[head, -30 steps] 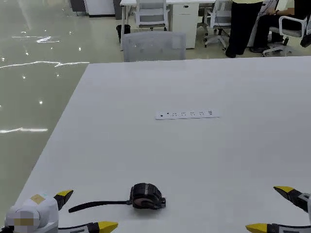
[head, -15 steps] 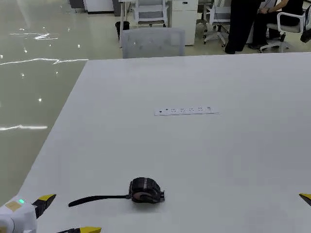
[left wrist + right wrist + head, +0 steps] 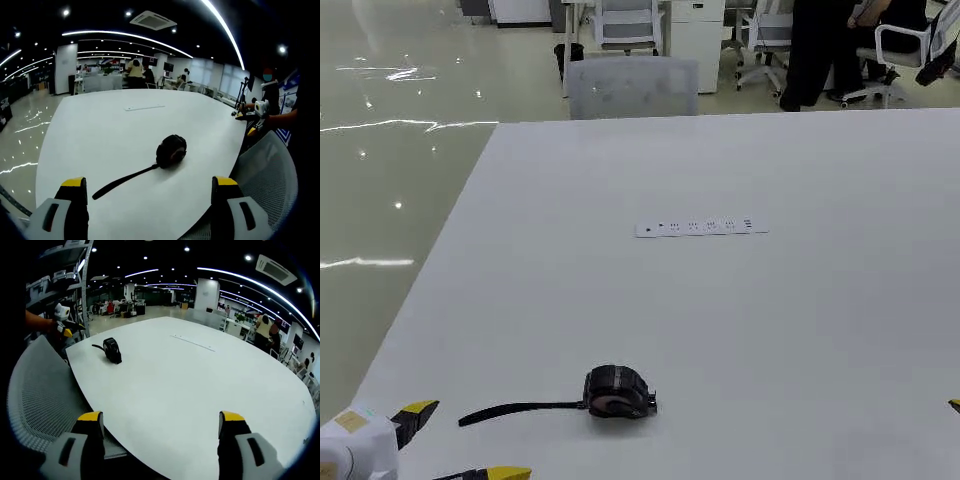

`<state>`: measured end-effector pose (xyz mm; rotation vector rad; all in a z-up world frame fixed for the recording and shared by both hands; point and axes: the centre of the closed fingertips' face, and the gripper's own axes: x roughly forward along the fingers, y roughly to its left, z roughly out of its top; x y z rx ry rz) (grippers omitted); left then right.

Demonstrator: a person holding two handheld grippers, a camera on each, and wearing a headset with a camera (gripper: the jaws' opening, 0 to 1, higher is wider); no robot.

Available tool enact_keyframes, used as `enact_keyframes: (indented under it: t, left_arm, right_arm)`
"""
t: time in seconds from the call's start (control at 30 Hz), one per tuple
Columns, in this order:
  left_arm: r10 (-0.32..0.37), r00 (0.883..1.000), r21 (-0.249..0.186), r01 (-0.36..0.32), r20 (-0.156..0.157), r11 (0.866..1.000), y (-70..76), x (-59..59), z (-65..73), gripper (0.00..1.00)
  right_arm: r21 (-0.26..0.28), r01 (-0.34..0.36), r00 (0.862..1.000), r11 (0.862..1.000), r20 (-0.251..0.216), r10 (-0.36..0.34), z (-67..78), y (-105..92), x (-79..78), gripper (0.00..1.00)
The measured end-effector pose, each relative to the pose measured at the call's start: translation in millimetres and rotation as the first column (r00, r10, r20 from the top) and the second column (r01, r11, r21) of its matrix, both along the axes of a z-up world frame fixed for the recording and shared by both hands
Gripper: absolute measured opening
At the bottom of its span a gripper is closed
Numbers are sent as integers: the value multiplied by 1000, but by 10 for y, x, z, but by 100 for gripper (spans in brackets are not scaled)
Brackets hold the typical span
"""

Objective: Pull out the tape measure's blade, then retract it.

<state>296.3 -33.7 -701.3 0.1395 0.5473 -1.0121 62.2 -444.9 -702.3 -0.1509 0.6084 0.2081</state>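
Note:
A black tape measure (image 3: 618,392) lies near the front edge of the white table (image 3: 720,300), its black strap (image 3: 520,411) trailing to the left. No blade is drawn out. My left gripper (image 3: 460,442) hovers open at the table's front left corner, short of the strap. The left gripper view has the tape measure (image 3: 171,150) ahead of the open left gripper (image 3: 150,185), apart from it. My right gripper (image 3: 160,417) is open and held back past the table edge, the tape measure (image 3: 112,349) far off to its left. One yellow tip (image 3: 954,405) shows at the right border.
A flat white power strip (image 3: 701,227) is set into the table's middle. A grey chair (image 3: 632,88) stands at the far edge, with people and office chairs behind. A grey mesh chair back (image 3: 40,390) sits just before the near edge.
Both grippers have drawn back toward the near edge and lower in the head view; the right one has almost left it. The tape measure lies where it was.

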Motion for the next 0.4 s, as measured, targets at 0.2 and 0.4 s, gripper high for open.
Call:
enact_keyframes:
  t: [0.2,0.4]
  left_arm:
    - [-3,1000,-1,3,10,1000,-32,-13,60,100]
    - [-6,1000,9,6,11,1000,-41,-15,66,100]
  right_arm:
    - [11,2,1000,1000,7,-2,3,15,5,97]
    - [14,9,1000,1000,12,-9,1,3,-16,98]
